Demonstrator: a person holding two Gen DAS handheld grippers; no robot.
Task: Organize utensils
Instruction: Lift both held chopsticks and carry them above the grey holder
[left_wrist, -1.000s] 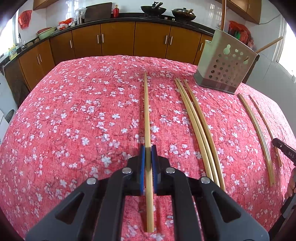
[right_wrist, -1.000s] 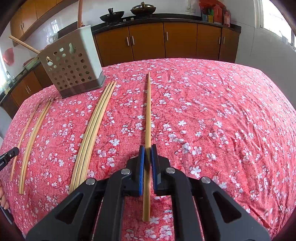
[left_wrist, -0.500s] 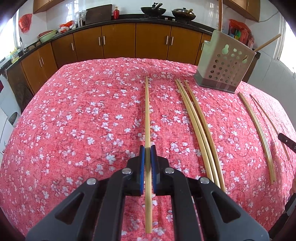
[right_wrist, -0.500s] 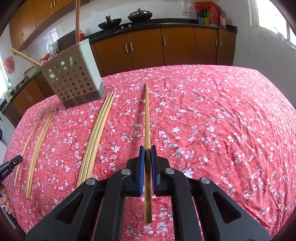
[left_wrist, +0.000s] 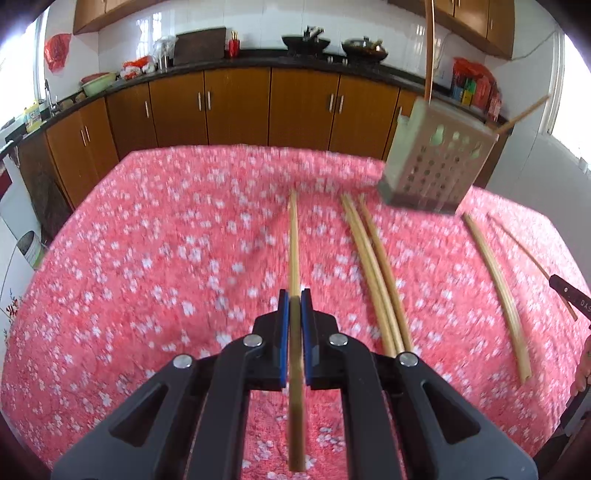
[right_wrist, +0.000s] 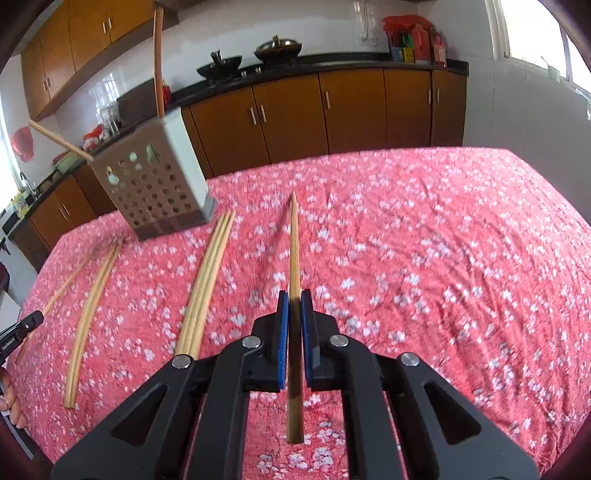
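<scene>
a: left gripper is clamped on a long pale bamboo chopstick; right gripper pinches its own slim bamboo chopstick.

b: and the grey perforated metal utensil holder?

a: beyond both tips, on the red floral tablecloth. keep each stick gripped firmly, tip it upright, then lower it through the holder's open top.

b: loose chopsticks lie just before the holder.

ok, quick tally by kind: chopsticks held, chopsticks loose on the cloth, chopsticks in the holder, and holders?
Held chopsticks: 2, one in the left gripper, one in the right gripper
Loose chopsticks on the cloth: 6, a left bundle and a right bundle of 3 each
Standing chopsticks in the holder: 2
Holder: 1
Total: 11
</scene>
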